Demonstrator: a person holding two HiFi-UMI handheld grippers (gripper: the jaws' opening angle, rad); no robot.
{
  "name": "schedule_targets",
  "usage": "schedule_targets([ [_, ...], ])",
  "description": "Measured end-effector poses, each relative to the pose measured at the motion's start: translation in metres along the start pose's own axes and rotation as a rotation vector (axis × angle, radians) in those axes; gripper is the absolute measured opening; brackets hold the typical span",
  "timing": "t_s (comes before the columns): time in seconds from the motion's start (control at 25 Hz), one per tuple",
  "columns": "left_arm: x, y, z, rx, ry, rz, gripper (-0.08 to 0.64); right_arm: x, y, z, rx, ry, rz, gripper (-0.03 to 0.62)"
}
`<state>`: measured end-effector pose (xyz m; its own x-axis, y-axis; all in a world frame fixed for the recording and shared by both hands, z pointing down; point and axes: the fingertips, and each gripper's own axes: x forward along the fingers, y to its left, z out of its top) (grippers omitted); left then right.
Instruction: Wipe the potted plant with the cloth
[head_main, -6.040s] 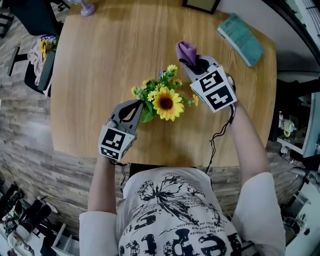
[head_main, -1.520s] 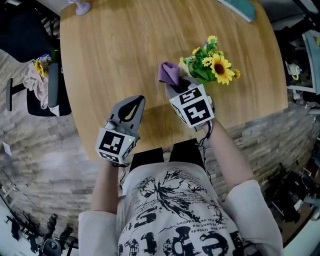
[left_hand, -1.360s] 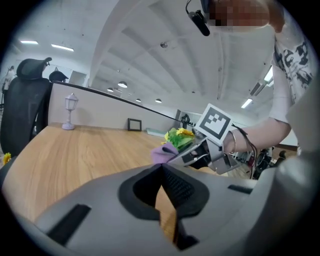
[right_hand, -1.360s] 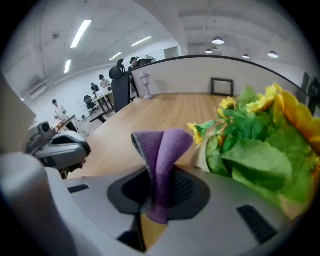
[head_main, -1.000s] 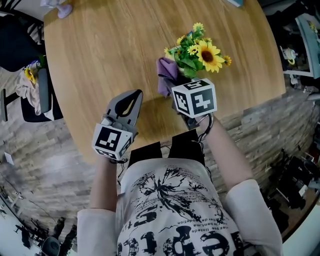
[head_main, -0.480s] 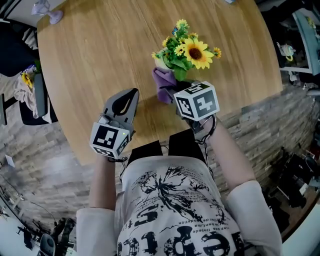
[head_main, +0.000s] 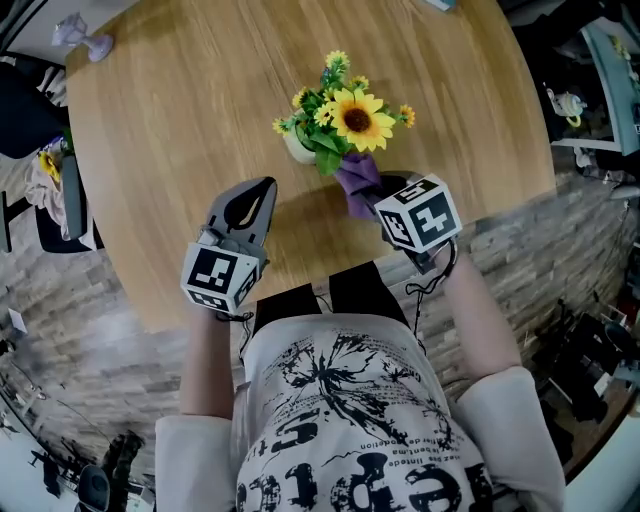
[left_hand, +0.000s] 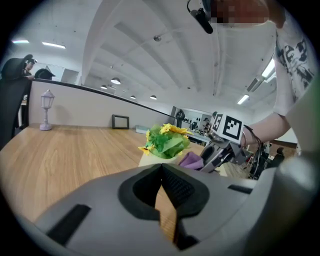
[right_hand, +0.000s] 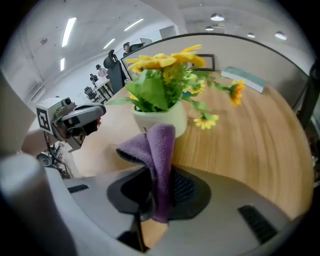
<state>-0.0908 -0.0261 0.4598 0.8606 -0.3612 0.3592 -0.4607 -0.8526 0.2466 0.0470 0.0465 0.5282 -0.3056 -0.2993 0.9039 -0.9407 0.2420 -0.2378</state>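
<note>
The potted plant, a sunflower and small yellow blooms in a white pot, stands mid-table. My right gripper is shut on the purple cloth, which hangs against the near right side of the plant. In the right gripper view the cloth rises from between the jaws just in front of the pot. My left gripper is shut and holds nothing, hovering over bare wood to the near left of the pot. In the left gripper view the plant is just ahead and the right gripper beside it.
The round wooden table ends close to the person's body. A small lamp figure stands at the far left edge, a picture frame and a teal book at the far side. A chair with clothes is left of the table.
My right gripper has carried the cloth from the pot's left side across its near face to the right. The left gripper has barely shifted.
</note>
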Motion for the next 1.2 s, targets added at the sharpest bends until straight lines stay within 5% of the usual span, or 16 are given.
schedule_targets([
  [0.12,0.010,-0.005,-0.001,0.003,-0.003,-0.028,0.036,-0.014,-0.034,-0.003,-0.022,-0.003,-0.077,0.084],
  [0.4,0.055,-0.019,-0.013,0.061,0.040,-0.162,0.473,-0.028,-0.089,0.011,0.039,-0.081,-0.160,0.083],
  [0.52,0.079,-0.018,-0.009,0.116,0.045,-0.198,0.580,-0.030,-0.100,0.027,0.039,-0.137,-0.181,0.083],
  [0.8,0.124,-0.003,-0.006,0.259,0.103,-0.220,0.589,-0.029,-0.122,0.065,0.036,-0.287,-0.223,0.083],
  [1.08,0.148,-0.014,-0.016,0.320,0.163,-0.250,0.585,-0.025,-0.137,0.064,0.045,-0.297,-0.195,0.083],
  [1.2,0.152,-0.018,-0.019,0.349,0.176,-0.264,0.524,-0.024,-0.140,0.065,0.045,-0.305,-0.194,0.083],
])
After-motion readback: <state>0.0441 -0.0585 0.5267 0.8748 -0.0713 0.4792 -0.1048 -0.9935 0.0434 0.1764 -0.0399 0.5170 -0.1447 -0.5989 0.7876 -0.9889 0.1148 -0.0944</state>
